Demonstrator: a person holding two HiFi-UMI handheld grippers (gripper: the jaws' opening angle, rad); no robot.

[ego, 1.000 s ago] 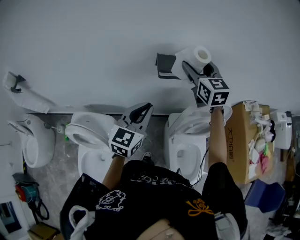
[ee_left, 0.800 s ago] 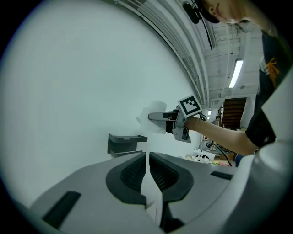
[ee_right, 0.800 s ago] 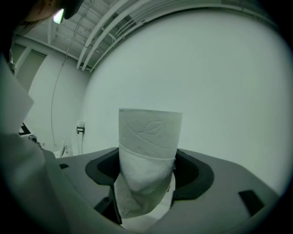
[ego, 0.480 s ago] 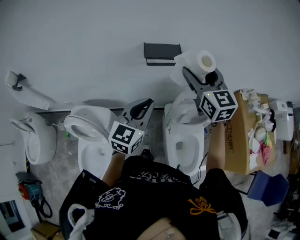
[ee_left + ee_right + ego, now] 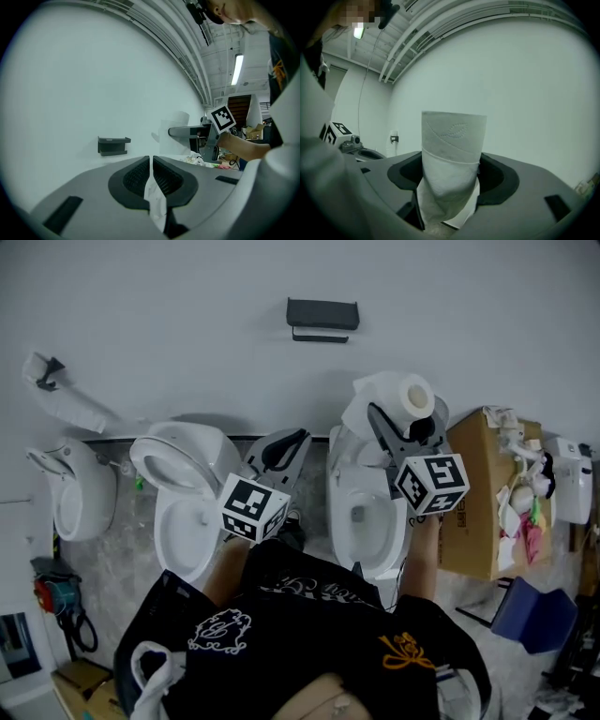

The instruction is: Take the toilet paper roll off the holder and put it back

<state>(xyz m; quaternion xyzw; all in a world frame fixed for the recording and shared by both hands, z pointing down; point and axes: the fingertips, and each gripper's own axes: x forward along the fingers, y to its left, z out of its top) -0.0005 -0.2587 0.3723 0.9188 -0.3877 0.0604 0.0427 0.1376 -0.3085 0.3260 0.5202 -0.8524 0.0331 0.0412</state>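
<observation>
The dark wall holder (image 5: 322,315) stands bare on the white wall, also seen in the left gripper view as holder (image 5: 112,144). My right gripper (image 5: 401,425) is below and to the right of it, shut on the white toilet paper roll (image 5: 386,395). In the right gripper view the roll (image 5: 452,145) stands upright between the jaws of the right gripper (image 5: 452,174), a loose sheet hanging down. My left gripper (image 5: 281,448) hangs lower at the middle, jaws shut. At the left gripper (image 5: 151,174) a white paper scrap (image 5: 154,201) shows low in the gap. The roll (image 5: 174,129) shows there too.
Two white toilets (image 5: 183,512) (image 5: 366,517) stand on the floor under the grippers, a third fixture (image 5: 70,502) at the left. A cardboard box (image 5: 473,512) with clutter sits at the right, a blue seat (image 5: 530,615) beyond it.
My right gripper has carried the roll down and to the right, off the holder, which now stands bare. The left gripper has barely moved.
</observation>
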